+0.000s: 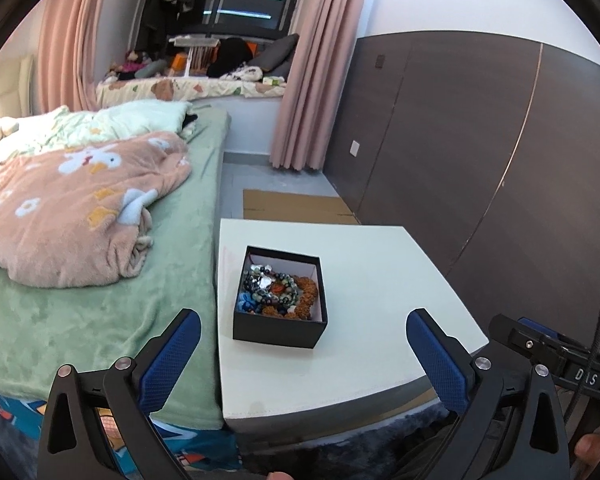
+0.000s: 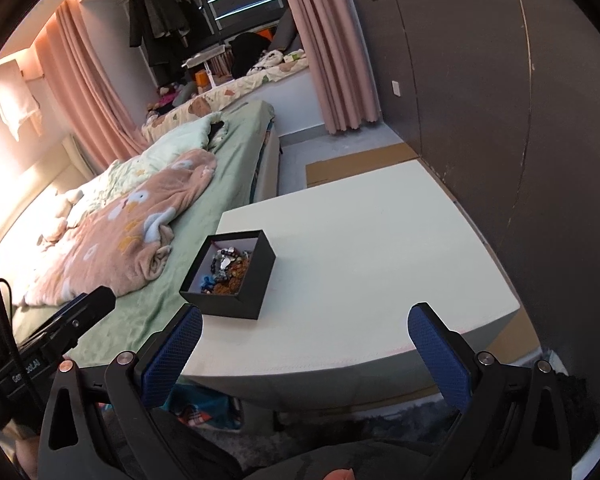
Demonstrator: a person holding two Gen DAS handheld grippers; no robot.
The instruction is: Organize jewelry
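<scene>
A black open box (image 1: 280, 322) stands on a white low table (image 1: 380, 280), near its left edge. Several beaded bracelets and other jewelry (image 1: 278, 290) fill it, in brown, green, blue and silver. My left gripper (image 1: 304, 320) hovers in front of the box, open wide, with nothing between its blue pads. In the right wrist view the same box (image 2: 236, 284) sits left of centre on the table (image 2: 380, 260). My right gripper (image 2: 306, 316) is open too, held back over the table's near edge and empty. The left gripper's black body (image 2: 80, 320) shows at the left there.
A bed (image 1: 100, 300) with a green sheet and a pink patterned blanket (image 1: 72, 204) runs along the table's left side. A dark brown wardrobe wall (image 1: 480, 140) stands to the right. Flat cardboard (image 1: 296, 208) lies on the floor behind the table. Pink curtains (image 1: 316, 80) hang at the back.
</scene>
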